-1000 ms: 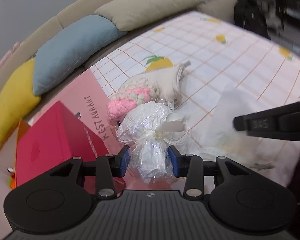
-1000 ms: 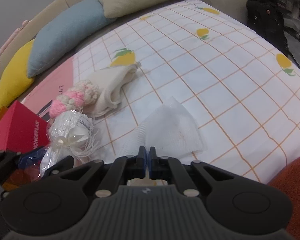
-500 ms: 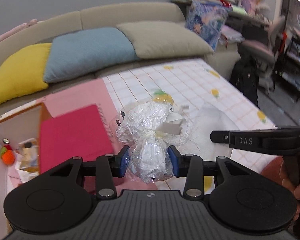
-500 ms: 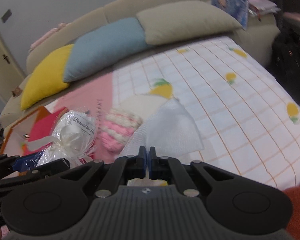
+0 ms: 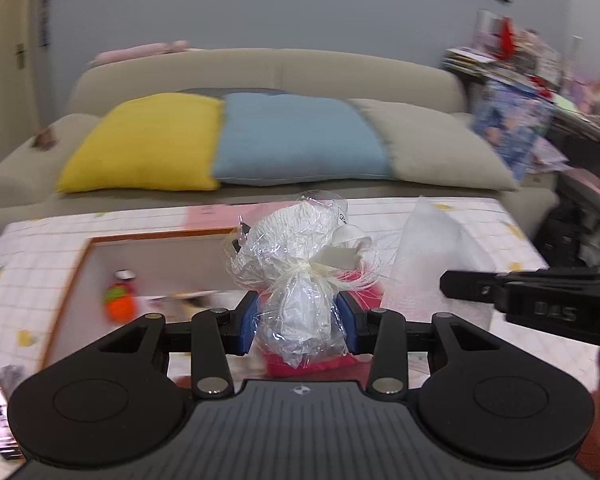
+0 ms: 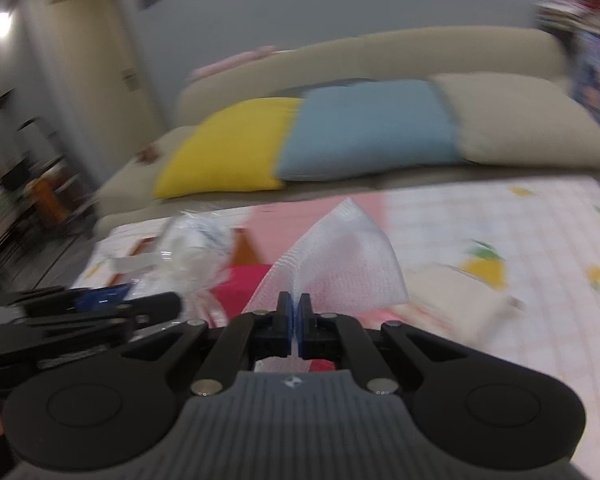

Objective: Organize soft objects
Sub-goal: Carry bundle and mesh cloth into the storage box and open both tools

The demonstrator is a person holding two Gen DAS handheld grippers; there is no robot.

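Low in the frame's middle, the left gripper point(image 5: 298, 322) is clamped on a cellophane-wrapped white bundle point(image 5: 296, 276) tied with ribbon, held above an open box point(image 5: 80, 280) at lower left. The right gripper point(image 6: 294, 322) is pinched together on a white mesh cloth point(image 6: 340, 264), raised over the checked bed point(image 6: 520, 240) at centre.

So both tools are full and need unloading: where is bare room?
Free: the box floor right of the orange toy, and the checked cloth beyond the cream fabric. Crowded: around the red box.
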